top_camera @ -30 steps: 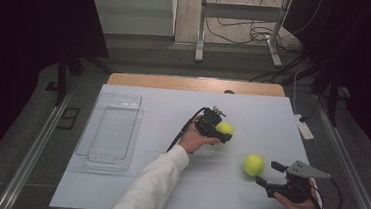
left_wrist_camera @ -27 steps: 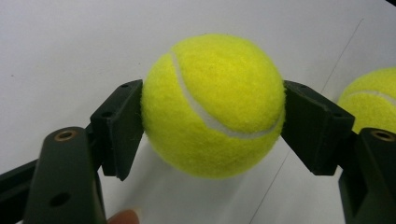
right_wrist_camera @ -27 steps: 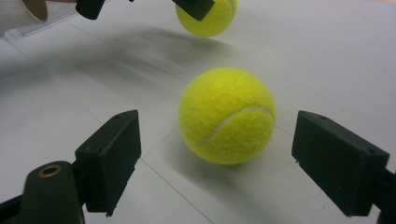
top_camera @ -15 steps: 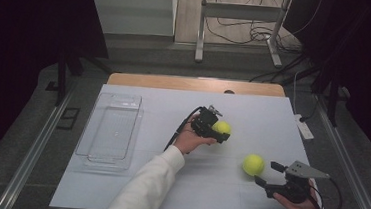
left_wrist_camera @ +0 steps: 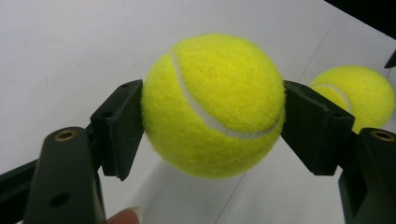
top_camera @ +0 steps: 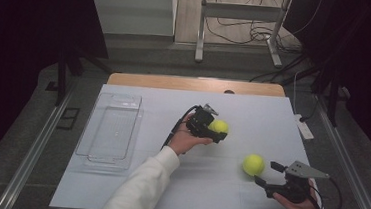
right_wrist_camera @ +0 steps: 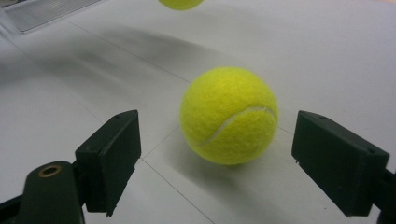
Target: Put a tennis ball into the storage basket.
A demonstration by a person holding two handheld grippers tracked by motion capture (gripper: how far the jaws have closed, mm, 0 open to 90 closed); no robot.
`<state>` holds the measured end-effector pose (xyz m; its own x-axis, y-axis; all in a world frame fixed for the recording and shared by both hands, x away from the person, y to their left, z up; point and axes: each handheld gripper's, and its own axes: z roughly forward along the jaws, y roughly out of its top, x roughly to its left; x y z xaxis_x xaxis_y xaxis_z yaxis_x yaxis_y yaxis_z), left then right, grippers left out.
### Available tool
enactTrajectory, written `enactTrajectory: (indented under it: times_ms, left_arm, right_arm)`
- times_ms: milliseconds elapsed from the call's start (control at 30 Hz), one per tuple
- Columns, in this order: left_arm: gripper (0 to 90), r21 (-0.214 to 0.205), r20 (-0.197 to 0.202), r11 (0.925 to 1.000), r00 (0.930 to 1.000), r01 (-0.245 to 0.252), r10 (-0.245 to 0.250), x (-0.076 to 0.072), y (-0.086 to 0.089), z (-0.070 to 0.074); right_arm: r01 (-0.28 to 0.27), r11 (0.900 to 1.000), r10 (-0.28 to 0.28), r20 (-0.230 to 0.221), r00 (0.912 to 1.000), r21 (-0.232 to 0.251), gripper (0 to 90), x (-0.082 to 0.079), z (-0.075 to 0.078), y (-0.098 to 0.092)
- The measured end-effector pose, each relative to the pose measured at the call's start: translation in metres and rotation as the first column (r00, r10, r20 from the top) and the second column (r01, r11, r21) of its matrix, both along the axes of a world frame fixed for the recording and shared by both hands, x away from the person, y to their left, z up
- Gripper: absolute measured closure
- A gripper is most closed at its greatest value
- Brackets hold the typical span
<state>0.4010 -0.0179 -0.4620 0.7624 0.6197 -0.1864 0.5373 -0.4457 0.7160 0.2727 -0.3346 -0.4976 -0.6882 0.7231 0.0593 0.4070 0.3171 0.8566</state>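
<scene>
The held tennis ball (left_wrist_camera: 212,105) is pinched between the pads of the left tool (top_camera: 210,128) and hangs just above the desk (top_camera: 132,185), mid-desk. A second tennis ball (right_wrist_camera: 229,114) rests on the desk near the right tool (right_wrist_camera: 224,163), whose jaws stand spread around it without touching. The step looks like carrying; next probably calls for a steady move toward the clear tray (top_camera: 112,131) (well apart, at the left). No readable writing shows on either ball.

Far tennis ball (right_wrist_camera: 180,3) cut off by top edge in right gripper view; tray (right_wrist_camera: 42,11) cropped too.
</scene>
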Motion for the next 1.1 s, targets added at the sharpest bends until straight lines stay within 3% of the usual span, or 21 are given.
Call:
enactTrajectory:
  times_ms: [633, 1100]
  left_arm:
    - [27.1, -0.020, 0.036, 0.9998, 0.9993, -0.008, 0.009, -0.010, 0.013, 0.011]
    - [27.1, -0.057, 0.075, 0.9982, 0.9970, -0.016, 0.020, -0.016, 0.020, 0.020]
  right_arm:
    - [0.001, 1.0000, -0.001, 0.002, 1.0000, 0.002, 16.2, 0.000, 0.000, 0.000]
    - [0.002, 1.0000, -0.002, 0.003, 1.0000, 0.001, 16.2, 0.000, 0.000, 0.000]
